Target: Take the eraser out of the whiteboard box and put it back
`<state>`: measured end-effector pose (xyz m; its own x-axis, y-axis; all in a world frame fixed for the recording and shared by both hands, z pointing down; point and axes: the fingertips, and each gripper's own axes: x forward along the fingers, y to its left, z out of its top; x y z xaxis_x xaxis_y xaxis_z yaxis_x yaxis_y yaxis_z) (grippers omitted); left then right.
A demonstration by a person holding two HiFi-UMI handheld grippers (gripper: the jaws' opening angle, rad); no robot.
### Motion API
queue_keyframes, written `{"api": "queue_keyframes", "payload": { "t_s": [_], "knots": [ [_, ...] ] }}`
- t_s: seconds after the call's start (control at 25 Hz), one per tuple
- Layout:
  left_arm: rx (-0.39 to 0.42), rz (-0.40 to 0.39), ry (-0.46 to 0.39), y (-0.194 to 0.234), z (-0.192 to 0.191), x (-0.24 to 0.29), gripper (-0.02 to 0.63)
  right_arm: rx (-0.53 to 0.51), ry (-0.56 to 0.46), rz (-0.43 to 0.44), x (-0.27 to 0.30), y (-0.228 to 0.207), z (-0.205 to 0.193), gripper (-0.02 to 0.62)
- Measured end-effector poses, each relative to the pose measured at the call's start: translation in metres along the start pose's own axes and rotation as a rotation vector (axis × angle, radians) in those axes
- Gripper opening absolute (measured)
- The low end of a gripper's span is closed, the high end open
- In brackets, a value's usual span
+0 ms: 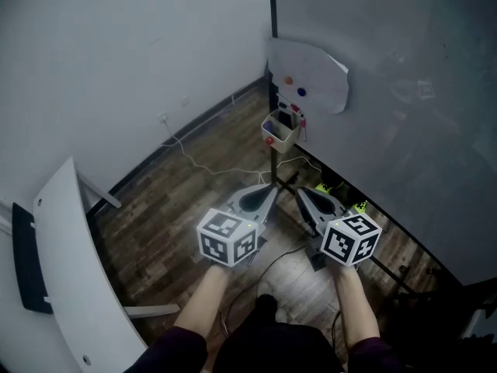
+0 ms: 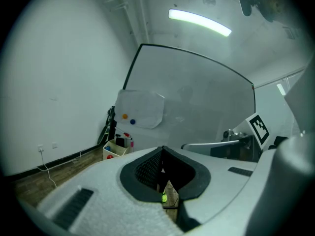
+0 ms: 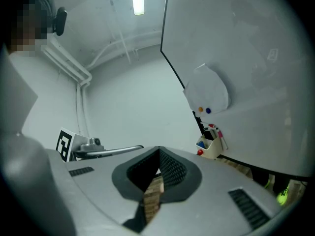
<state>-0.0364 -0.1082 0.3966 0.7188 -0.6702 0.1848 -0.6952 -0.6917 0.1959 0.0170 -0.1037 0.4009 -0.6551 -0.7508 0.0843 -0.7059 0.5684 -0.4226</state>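
Left tool [image 1: 268, 191] and right tool [image 1: 304, 196] are both pressed together, empty, and I see the whiteboard box [image 1: 280, 129] well ahead between them, neither clearly nearer

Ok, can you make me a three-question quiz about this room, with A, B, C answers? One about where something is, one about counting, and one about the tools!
1. Where is the whiteboard box?
A. On a chair.
B. At the whiteboard, below the paper sheet.
C. On the floor by the wall socket.

2. How many round magnets are on the paper sheet?
A. One.
B. Four.
C. Two.

3. How are the left tool's jaws?
A. Shut, with nothing between them.
B. Wide open.
C. Shut on an eraser.

Answers:
1 B: the head view shows the box right under the sheet, at the board's edge.
2 C: one is orange and one is blue.
3 A: in the left gripper view the tips meet, and only floor shows through the gap.
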Motion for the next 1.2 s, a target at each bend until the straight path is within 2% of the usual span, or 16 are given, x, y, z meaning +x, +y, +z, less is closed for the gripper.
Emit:
{"api": "queue_keyframes", "payload": {
  "t_s": [0.52,0.92,1.2],
  "knots": [
    [-0.005,-0.061,0.018,0.063,0.019,0.036,0.005,-0.002,-0.012,-0.078,0.062,-0.034,0.022,0.003],
    [-0.024,-0.059,0.041,0.105,0.019,0.083,0.005,0.015,-0.018,-0.105,0.096,-0.075,0.032,0.003],
    [-0.046,-0.041,0.052,0.123,0.016,0.122,0.005,0.039,-0.008,-0.093,0.114,-0.115,0.038,0.003]
  ]
}}
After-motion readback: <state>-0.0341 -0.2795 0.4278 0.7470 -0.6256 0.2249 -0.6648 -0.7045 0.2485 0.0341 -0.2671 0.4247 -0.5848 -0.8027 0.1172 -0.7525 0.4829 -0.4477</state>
